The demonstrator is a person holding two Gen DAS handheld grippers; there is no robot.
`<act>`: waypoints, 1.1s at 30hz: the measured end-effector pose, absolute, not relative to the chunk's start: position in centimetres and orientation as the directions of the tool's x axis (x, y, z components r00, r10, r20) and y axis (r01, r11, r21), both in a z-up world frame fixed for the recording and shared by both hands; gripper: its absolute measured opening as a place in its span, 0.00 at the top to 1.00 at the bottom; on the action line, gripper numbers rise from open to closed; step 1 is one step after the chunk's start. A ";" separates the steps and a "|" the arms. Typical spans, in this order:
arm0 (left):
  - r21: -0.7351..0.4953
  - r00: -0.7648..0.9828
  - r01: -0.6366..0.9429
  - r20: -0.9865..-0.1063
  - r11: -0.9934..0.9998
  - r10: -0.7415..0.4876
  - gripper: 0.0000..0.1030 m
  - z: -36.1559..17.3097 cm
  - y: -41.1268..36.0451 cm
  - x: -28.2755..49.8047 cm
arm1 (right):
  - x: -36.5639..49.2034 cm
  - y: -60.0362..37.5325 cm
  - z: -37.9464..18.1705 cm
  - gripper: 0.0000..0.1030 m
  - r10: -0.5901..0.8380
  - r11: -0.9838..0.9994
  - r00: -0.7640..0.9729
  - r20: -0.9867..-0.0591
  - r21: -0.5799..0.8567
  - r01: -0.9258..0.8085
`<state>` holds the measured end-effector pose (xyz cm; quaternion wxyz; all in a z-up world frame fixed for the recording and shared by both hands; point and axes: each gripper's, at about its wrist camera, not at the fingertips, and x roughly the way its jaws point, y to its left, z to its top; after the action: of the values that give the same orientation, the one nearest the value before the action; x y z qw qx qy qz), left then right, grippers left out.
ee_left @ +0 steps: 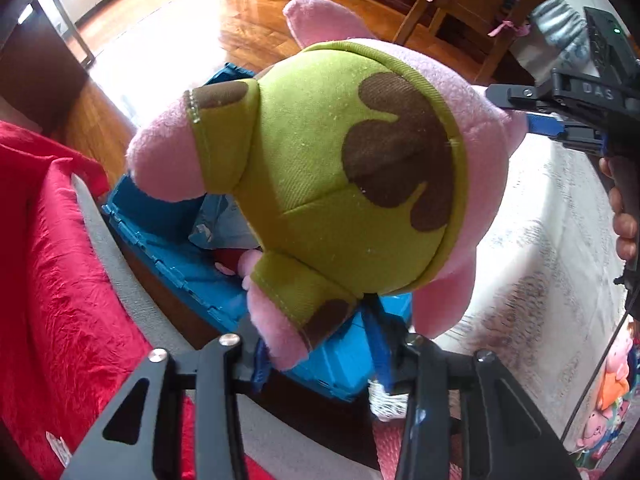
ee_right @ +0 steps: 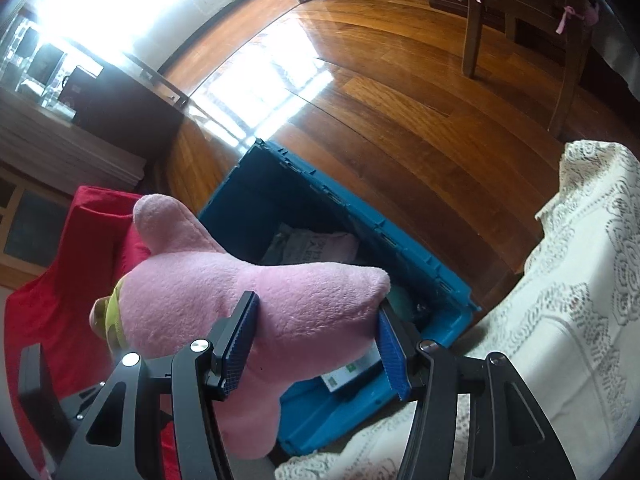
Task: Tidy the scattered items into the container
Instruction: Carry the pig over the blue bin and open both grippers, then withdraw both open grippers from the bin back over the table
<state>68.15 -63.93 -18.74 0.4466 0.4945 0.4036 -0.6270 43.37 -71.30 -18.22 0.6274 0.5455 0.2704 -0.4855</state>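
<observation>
Centre of both views: a pink plush in a green, brown-patched garment, held in the air above a blue crate.
Plush position: fills the middle of the left wrist view; in the right wrist view its pink body lies lower left of centre.
Left tool: at the bottom of its view, blue pads close on either side of a lower plush limb; it appears to be grasping the plush, though the contact is partly hidden.
Right tool: at the bottom of its view, jaws spread wide around the pink body; the left pad touches the plush, while the right pad sits just off it, so the grip looks loose.
Right tool from the left view: seen at upper right, meeting the plush's pink edge, with a person's fingers on its handle.
Crate: open, on a wooden floor, mid-frame, directly below the plush.
Crate contents: a pale bag and a white packet inside.
Red cloth: left side of both views.
Lace cloth: right side, beside the crate.
Chair: upper right, on the floor.
</observation>
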 end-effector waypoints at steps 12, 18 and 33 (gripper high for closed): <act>0.018 -0.016 0.973 -0.989 -0.230 -0.146 0.25 -22.0 -66.5 69.7 | 46.0 -71.5 -20.6 0.09 -0.245 -0.042 0.332 -0.911 0.352 0.935; 0.015 -0.013 0.977 -0.991 -0.212 -0.131 0.25 -21.5 -66.3 69.0 | 45.6 -70.4 -19.9 0.05 -0.234 -0.050 0.316 -0.919 0.336 0.940; -0.006 -0.048 0.965 -0.986 -0.262 -0.157 0.25 -18.6 -64.9 65.4 | 42.5 -66.0 -16.9 0.01 -0.237 -0.086 0.280 -0.930 0.307 0.948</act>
<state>65.37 -64.92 -18.59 0.4619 0.5122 0.3944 -0.6072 42.54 -65.99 -16.93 0.5907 0.5397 0.3291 -0.5015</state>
